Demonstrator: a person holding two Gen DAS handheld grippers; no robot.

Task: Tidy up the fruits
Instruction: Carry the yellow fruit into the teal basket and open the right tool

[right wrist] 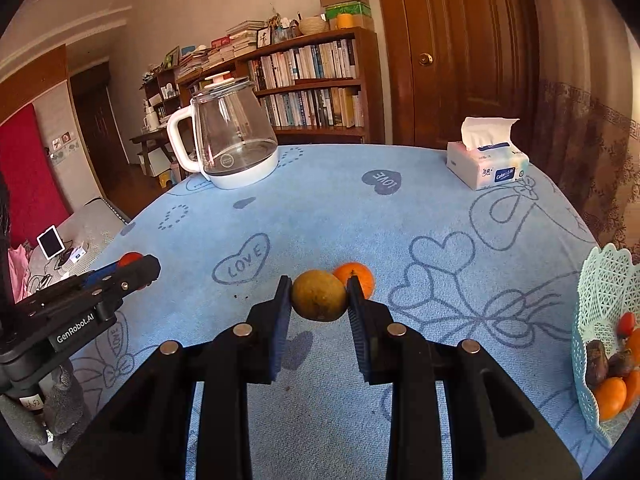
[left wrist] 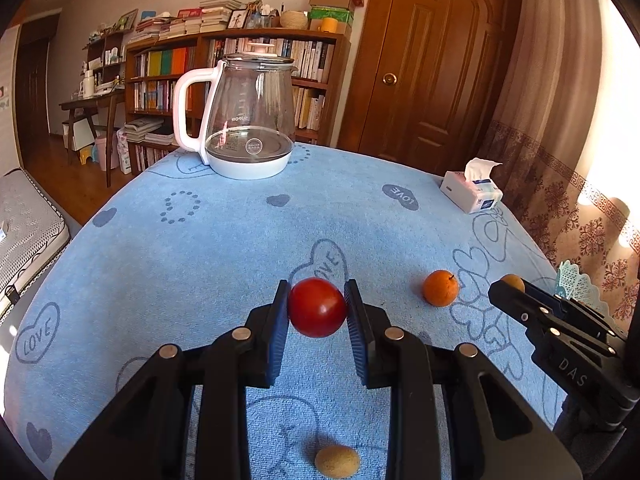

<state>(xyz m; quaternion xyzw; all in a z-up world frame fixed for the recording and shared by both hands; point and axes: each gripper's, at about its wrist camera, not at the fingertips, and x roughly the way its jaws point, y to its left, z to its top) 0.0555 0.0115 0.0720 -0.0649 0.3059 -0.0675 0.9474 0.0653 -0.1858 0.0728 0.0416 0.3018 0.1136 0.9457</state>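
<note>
While each hand-held gripper (left wrist: 317,307) (right wrist: 319,295) pinches a fruit, oranges (right wrist: 609,397) fill the basket (right wrist: 592,300).

The left gripper (left wrist: 317,307) points forward and downward, its jaws clamped on a red fruit (left wrist: 317,307). To its right, the right gripper (right wrist: 319,295) pinches a yellow-brown fruit (right wrist: 319,295), seemingly lifted off the surface.

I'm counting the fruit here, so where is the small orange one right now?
The orange lies loose on the blue tablecloth, between both grippers, just beyond the yellow-brown fruit clamped in the right gripper.
</note>
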